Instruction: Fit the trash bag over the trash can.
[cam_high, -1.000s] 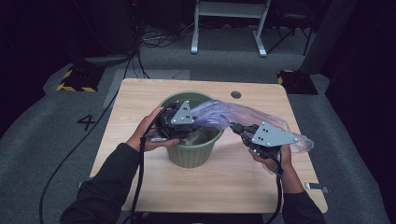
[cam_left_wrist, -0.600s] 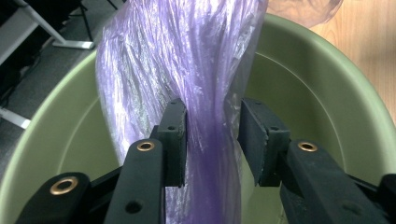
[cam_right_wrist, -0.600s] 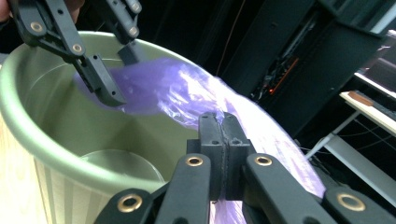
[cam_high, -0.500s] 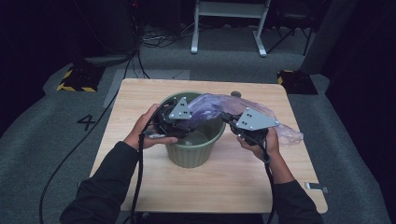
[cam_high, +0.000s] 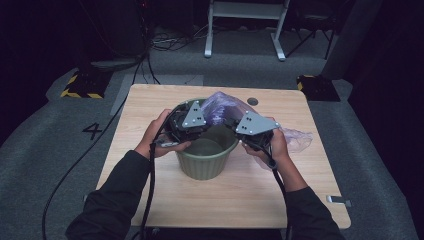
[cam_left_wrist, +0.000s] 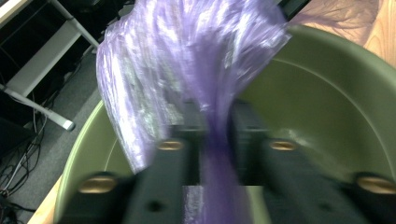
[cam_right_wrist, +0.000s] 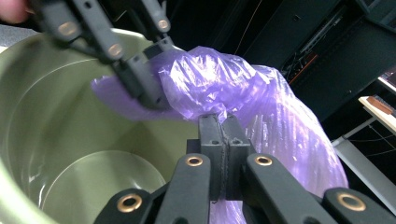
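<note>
A green plastic bin (cam_high: 206, 159) stands mid-table. A thin purple bag (cam_high: 220, 106) bunches over its far rim and trails to the right onto the table. My left gripper (cam_high: 207, 125) hovers above the bin's left rim. Its jaws have just been closing and now pinch a gathered strip of the purple bag (cam_left_wrist: 187, 51), the left gripper (cam_left_wrist: 215, 116) set against the bin's inner wall (cam_left_wrist: 327, 107). My right gripper (cam_high: 232, 127) meets it from the right. That right gripper (cam_right_wrist: 224, 123) is shut on the purple bag (cam_right_wrist: 219, 84), just above the bin (cam_right_wrist: 60, 126), with the left gripper (cam_right_wrist: 156, 74) close by.
The wooden table (cam_high: 150, 105) has a round cable hole (cam_high: 253, 101) behind the bin and a small metal piece (cam_high: 338, 201) at its front right edge. Yellow-and-black blocks (cam_high: 80, 85) sit on the floor beyond, near cables and a white frame (cam_high: 245, 30).
My right gripper has carried its part of the bag leftward from the table's right side to the bin's rim, close to the left gripper. The bag is more bunched. The left hand stayed put.
</note>
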